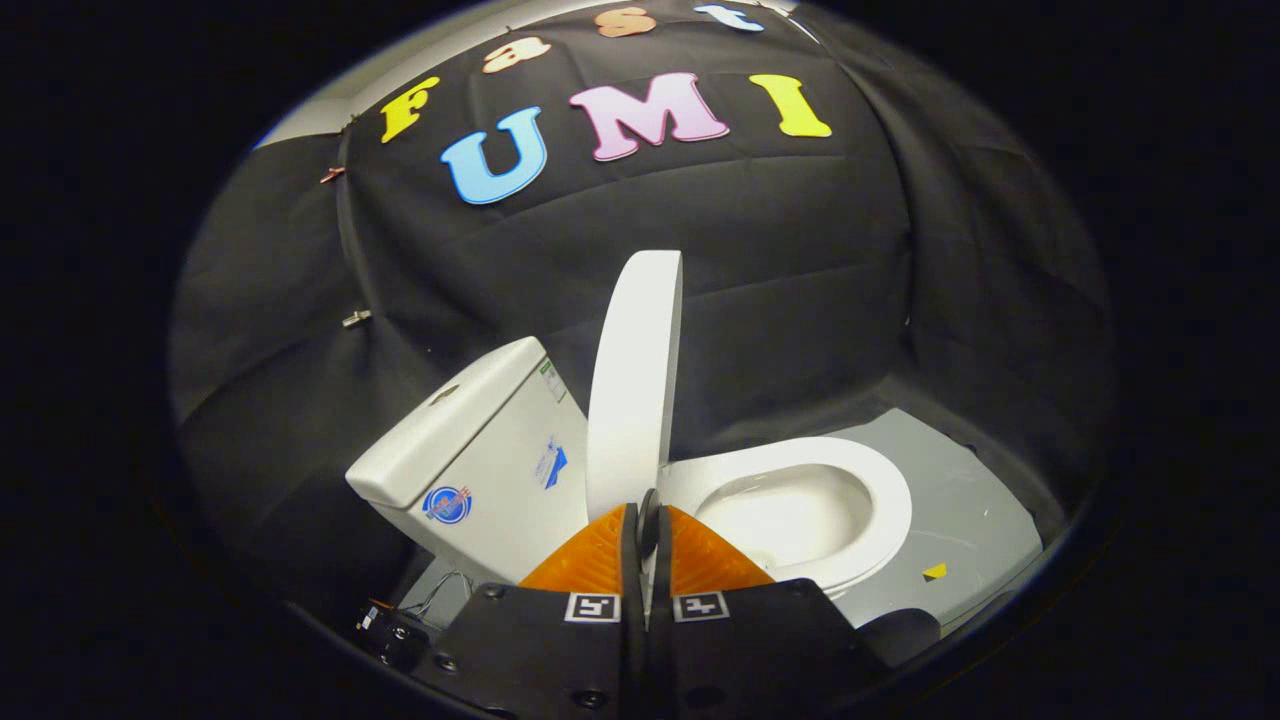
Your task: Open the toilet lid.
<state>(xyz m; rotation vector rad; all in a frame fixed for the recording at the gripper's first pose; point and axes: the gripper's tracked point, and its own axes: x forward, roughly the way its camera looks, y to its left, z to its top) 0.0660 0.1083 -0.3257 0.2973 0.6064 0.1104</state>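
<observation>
A mock bathroom set up inside a recording booth; a white toilet [800,510] with its cistern [470,450] at ten o'clock of the bowl sits on a grey floor panel [960,520], and black cloth [780,260] hangs as the wall from nine o'clock round to three. Loose wires [440,590] lie by the cistern's base; the lid [632,390] stands upright; no tiles, just draped fabric.

Harsh light from above blows out my view of the white toilet lid [634,380] — dim, fisheye-bent black cloth [800,260] behind.
</observation>
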